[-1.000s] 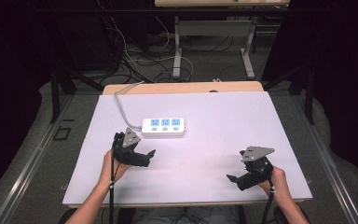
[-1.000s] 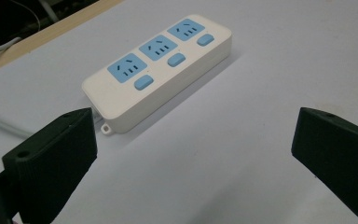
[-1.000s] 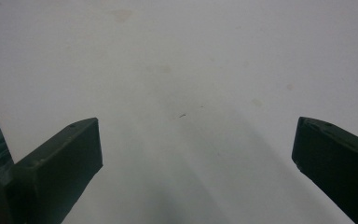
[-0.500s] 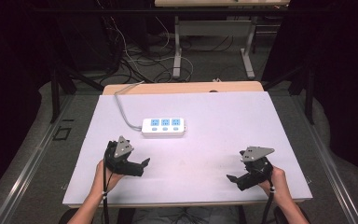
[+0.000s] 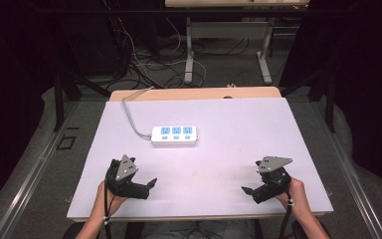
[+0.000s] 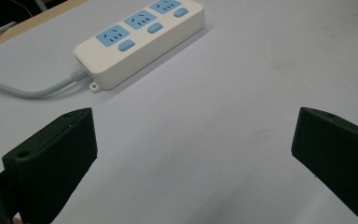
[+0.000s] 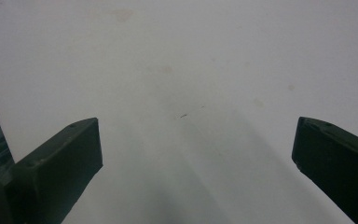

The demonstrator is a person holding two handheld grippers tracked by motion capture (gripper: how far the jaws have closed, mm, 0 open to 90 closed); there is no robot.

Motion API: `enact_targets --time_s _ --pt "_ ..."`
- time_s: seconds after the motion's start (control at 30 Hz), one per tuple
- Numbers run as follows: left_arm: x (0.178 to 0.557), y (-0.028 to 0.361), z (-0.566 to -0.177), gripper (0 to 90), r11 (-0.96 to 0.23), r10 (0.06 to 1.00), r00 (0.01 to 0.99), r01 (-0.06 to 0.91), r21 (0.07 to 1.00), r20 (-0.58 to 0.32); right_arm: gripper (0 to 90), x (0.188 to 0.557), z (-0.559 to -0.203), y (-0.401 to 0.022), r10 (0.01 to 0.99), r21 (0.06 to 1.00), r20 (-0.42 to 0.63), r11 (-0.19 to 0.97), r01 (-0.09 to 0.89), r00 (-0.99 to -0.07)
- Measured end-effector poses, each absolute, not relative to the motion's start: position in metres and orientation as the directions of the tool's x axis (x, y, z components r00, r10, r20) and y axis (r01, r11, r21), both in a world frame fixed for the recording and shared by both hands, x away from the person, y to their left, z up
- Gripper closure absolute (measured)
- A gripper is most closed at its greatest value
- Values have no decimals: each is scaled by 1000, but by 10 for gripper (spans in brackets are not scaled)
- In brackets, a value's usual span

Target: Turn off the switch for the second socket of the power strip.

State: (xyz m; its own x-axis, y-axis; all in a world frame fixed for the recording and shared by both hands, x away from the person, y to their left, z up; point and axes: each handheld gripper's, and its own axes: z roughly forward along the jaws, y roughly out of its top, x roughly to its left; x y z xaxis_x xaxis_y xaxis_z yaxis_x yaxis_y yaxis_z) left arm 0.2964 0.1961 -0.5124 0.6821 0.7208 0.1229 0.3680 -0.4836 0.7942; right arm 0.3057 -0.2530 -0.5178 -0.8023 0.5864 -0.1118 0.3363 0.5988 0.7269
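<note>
I am holding my left gripper [image 5: 151, 183] low over the near left part of the table [image 5: 238, 124], its fingers [image 6: 51, 158] spread wide with nothing between them. From the left gripper view I am looking across bare white surface toward the power strip [image 6: 140, 39], which is lying flat ahead and a little to the left of those fingers, well apart from them. In the high view the power strip [image 5: 174, 135] is sitting around the middle of the table, slightly left of centre, with its three blue sockets facing up and its grey cord [image 5: 131, 117] curving away toward the far left edge.

I am keeping my right gripper [image 5: 245, 190] near the front right corner of the table, well apart from the strip and from my other hand. Its fingers [image 7: 58, 163] are also standing wide open, empty, pointing over plain tabletop marked with a few faint smudges. My right hand [image 5: 293, 191] is gripping the handle from behind, and a cable is hanging down from it past the table's near edge.
</note>
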Motion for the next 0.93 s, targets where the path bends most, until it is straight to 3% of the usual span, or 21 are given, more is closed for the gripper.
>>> enact_targets --time_s 0.93 --pt "277 205 -522 0 -490 709 697 378 786 106 10 306 -519 -252 582 725 -117 604 332 -804"
